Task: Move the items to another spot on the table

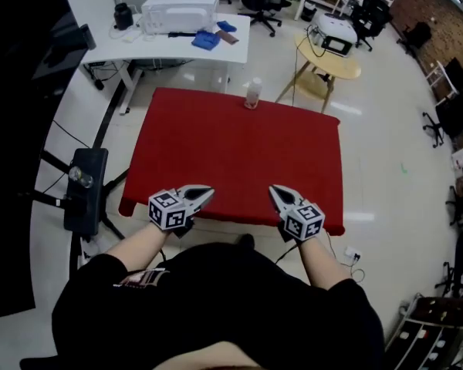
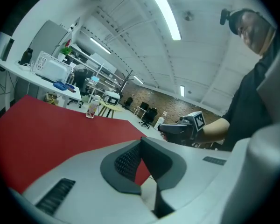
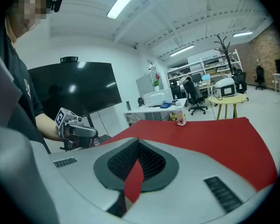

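1. Since the red table (image 1: 239,160) carries only one item, nearly the whole cloth is free as a set-down place. A spot near the middle looks best to me, because it is plainly a new position and well clear of every edge.
2. The left gripper (image 1: 208,193) hovers over the near edge with its jaws pressed together and nothing between them. Its tip points inward toward the other tool. It is well apart from the item, so if it makes the reach it should spread its jaws on the way across, not at the last instant.
3. The right gripper (image 1: 274,191) mirrors it at the near edge, with jaws closed at the tips and empty. Only red cloth shows behind the pads. The item sits roughly on the table's midline, so either tool could go.
4. The bottle (image 1: 252,93) stands upright at the far edge, about midway along it and close to the rim. It is small and clear with a pale cap, and it looks light and tall for its base, so a nudge could tip it or send it off the back. I would come in level from the near side with the jaws wide, then close on the body below the cap. Lifting it straight up before carrying it should keep it upright.
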Demonstrator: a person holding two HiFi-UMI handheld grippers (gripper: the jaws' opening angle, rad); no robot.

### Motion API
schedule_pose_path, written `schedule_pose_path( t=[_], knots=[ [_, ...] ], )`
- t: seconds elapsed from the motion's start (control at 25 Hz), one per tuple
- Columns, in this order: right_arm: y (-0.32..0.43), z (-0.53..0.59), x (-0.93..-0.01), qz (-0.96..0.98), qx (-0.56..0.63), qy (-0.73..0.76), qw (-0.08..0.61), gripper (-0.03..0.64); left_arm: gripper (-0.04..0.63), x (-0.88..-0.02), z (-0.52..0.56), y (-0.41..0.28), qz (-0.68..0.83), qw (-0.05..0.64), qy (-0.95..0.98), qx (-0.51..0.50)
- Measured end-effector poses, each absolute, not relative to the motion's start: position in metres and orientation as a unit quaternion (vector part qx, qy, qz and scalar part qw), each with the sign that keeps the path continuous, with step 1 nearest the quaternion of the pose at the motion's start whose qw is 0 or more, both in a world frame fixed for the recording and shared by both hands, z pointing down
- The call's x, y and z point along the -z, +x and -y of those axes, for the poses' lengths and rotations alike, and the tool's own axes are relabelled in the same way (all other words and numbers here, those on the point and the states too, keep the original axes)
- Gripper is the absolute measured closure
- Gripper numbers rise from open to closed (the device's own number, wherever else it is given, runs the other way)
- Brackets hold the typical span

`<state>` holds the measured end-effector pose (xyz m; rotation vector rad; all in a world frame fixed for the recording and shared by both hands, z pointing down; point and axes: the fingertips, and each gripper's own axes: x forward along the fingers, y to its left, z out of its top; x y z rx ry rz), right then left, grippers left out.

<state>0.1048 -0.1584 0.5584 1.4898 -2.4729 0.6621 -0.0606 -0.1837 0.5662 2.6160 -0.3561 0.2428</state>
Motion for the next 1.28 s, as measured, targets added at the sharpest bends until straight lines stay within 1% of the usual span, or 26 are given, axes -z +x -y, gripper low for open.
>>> schedule_pose_path(
  t=[0.12, 0.24, 0.36, 0.44, 0.52, 0.72, 0.92, 1.04, 1.28],
  knots=[
    [0.065, 0.126, -0.548, 0.836, -0.227, 0.490, 0.098, 0.624, 0.603, -0.553, 0.148, -0.091, 0.125, 0.228, 0.960, -0.107],
    [0.036, 0.097, -0.538, 0.846, -0.235, 0.468, 0.098, 0.624, 0.604, -0.535, 0.119, -0.100, 0.134, 0.231, 0.959, -0.098],
    [0.022, 0.072, -0.523, 0.864, -0.222, 0.441, 0.099, 0.624, 0.603, -0.518, 0.090, -0.092, 0.137, 0.228, 0.960, -0.081],
    [0.021, 0.059, -0.514, 0.880, -0.197, 0.418, 0.115, 0.624, 0.603, -0.505, 0.078, -0.079, 0.133, 0.216, 0.965, -0.071],
    [0.021, 0.043, -0.504, 0.889, -0.188, 0.401, 0.121, 0.624, 0.603, -0.493, 0.063, -0.068, 0.129, 0.219, 0.965, -0.059],
    [0.022, 0.006, -0.482, 0.906, -0.176, 0.377, 0.077, 0.624, 0.603, -0.474, 0.023, -0.049, 0.109, 0.215, 0.969, -0.055],
    [0.027, -0.021, -0.477, 0.899, -0.197, 0.385, 0.059, 0.626, 0.603, -0.490, -0.010, -0.037, 0.100, 0.247, 0.962, -0.064],
    [0.028, -0.025, -0.464, 0.895, -0.200, 0.397, 0.035, 0.627, 0.603, -0.485, -0.014, -0.038, 0.094, 0.239, 0.964, -0.066],
    [0.022, -0.025, -0.458, 0.897, -0.191, 0.398, 0.029, 0.627, 0.603, -0.483, -0.013, -0.046, 0.100, 0.237, 0.964, -0.061]
  ],
)
